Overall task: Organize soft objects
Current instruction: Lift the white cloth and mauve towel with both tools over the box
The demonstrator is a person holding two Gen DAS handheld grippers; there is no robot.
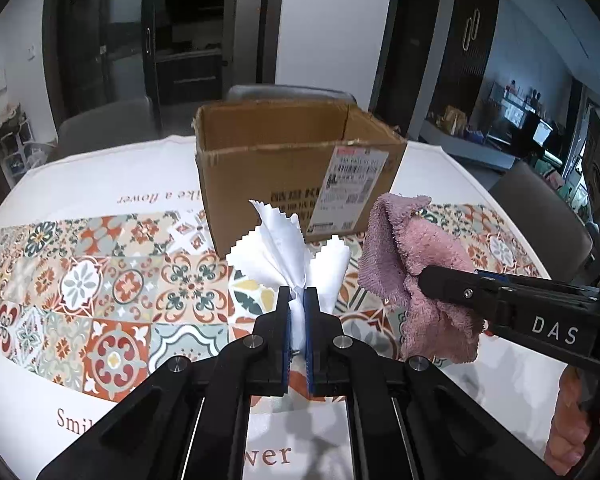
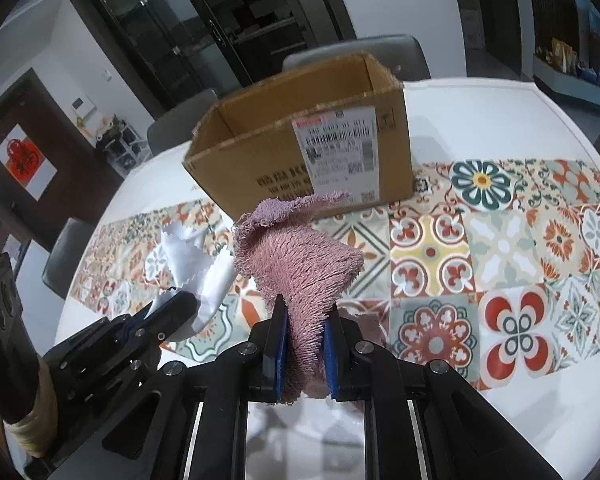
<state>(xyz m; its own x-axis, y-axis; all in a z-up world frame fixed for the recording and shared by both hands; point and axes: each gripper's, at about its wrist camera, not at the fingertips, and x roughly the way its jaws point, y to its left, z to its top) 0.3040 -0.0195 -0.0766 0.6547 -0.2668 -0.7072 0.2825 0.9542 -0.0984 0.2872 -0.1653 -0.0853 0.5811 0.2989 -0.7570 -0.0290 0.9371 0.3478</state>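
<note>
- Nearest in the left wrist view, the left gripper [image 1: 299,300] has its jaws pressed together on a white cloth [image 1: 288,248]; the pinched part runs down between the blue pads [image 1: 287,320], and the rest fans upward past the fingertips in zigzag-edged folds.
- In the right wrist view the right gripper [image 2: 305,320] is clamped on a pink towel [image 2: 296,264] — the fuzzy pile fills the gap between its blue pads, and a bunched lobe stands above the tips while a tail hangs below them.
- Both cloths are held clear of the table, side by side: from the left gripper the pink towel is just to the right, and from the right gripper the white cloth is just to the left. They look close, though whether they touch is hard to tell.
- A hand [image 1: 568,428] shows at the lower right edge of the left view, gripping the right tool's handle.
- Below both grippers lies a patterned tablecloth [image 2: 500,248] of floral tiles with white borders and printed lettering.
- Beyond the fingertips of both tools — straight ahead — stands an open cardboard box [image 1: 260,160] on the table, a shipping label [image 2: 338,140] on its near face.
- Behind the box, grey chairs [image 2: 356,50] and dark glass doors [image 2: 204,24].
</note>
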